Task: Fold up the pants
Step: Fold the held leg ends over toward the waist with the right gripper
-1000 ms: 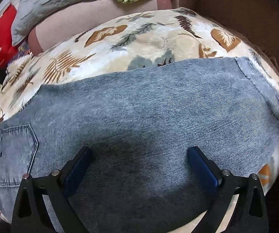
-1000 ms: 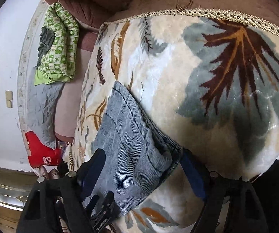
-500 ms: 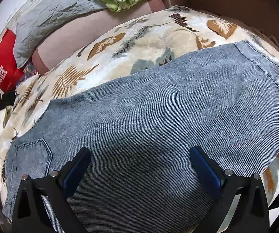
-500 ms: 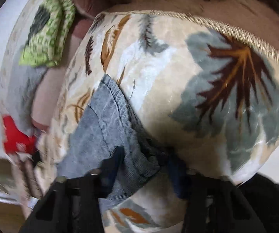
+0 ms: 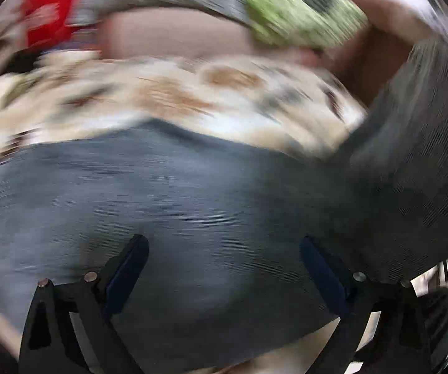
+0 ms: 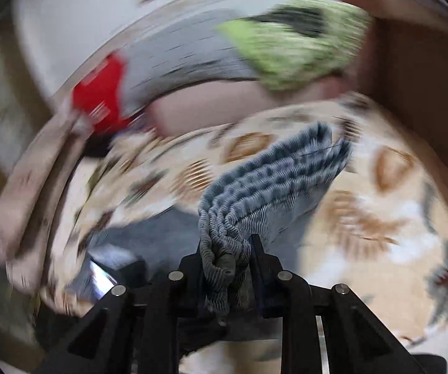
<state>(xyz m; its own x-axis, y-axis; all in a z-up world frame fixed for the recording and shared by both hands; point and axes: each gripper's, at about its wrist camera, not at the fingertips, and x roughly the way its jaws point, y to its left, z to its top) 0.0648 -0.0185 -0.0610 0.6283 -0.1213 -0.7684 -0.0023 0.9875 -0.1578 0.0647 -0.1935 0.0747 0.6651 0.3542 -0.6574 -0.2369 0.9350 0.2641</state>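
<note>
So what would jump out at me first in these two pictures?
Probably the bunched hem of the grey-blue pants, pinched in the right gripper at the bottom centre of its view. Then the left gripper held wide open over the spread pants, on a leaf-patterned blanket.

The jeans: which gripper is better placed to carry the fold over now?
Right. The right gripper is shut on the jeans hem; the left gripper is open above them.

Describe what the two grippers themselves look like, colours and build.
Both match. The left gripper and the right gripper have matte black plastic frames with triangular cut-outs, round silver pivot pins at the joints, and dark blue pads on the inner finger faces. No cables, markings or sleeves are visible.
</note>
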